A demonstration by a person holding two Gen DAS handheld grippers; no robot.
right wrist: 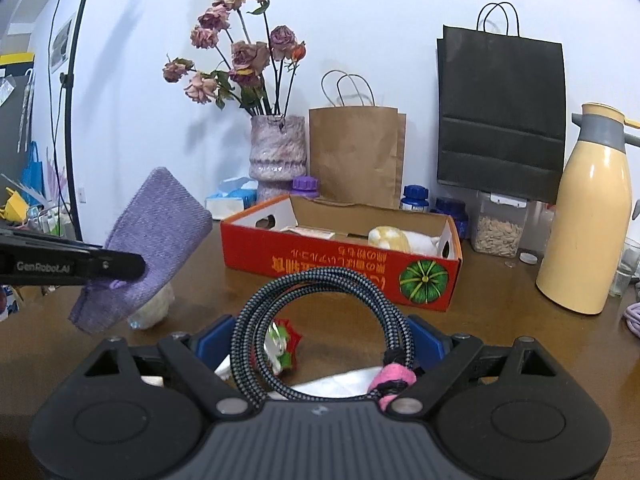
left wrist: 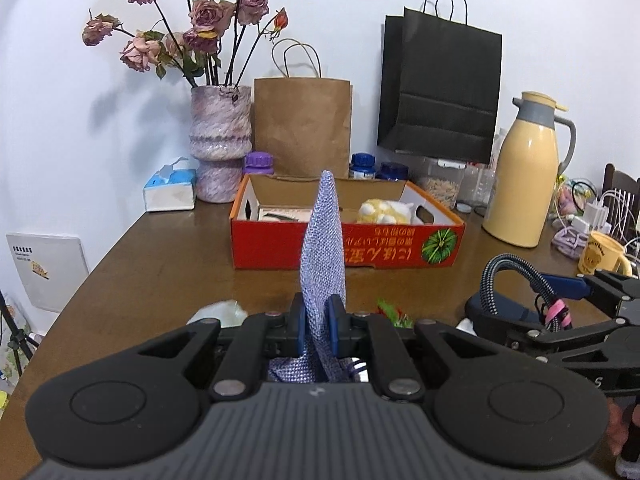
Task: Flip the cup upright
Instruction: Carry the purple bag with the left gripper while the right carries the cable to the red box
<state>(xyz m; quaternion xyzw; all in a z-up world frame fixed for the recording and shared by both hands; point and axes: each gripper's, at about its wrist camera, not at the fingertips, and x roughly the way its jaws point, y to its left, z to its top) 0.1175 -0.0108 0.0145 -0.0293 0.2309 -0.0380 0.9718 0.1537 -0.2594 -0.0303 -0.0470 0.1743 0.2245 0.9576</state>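
Both grippers up: left gripper (left wrist: 319,326) clamps the folded purple cloth (left wrist: 323,248); right gripper (right wrist: 320,344) spread wide around a braided cable (right wrist: 320,280).

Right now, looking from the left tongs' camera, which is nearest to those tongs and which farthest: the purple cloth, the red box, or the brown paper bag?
1. Purple cloth: pinched in the left tongs, so touching.
2. Red box: mid-table, straight ahead.
3. Brown paper bag: behind the box, against the wall.
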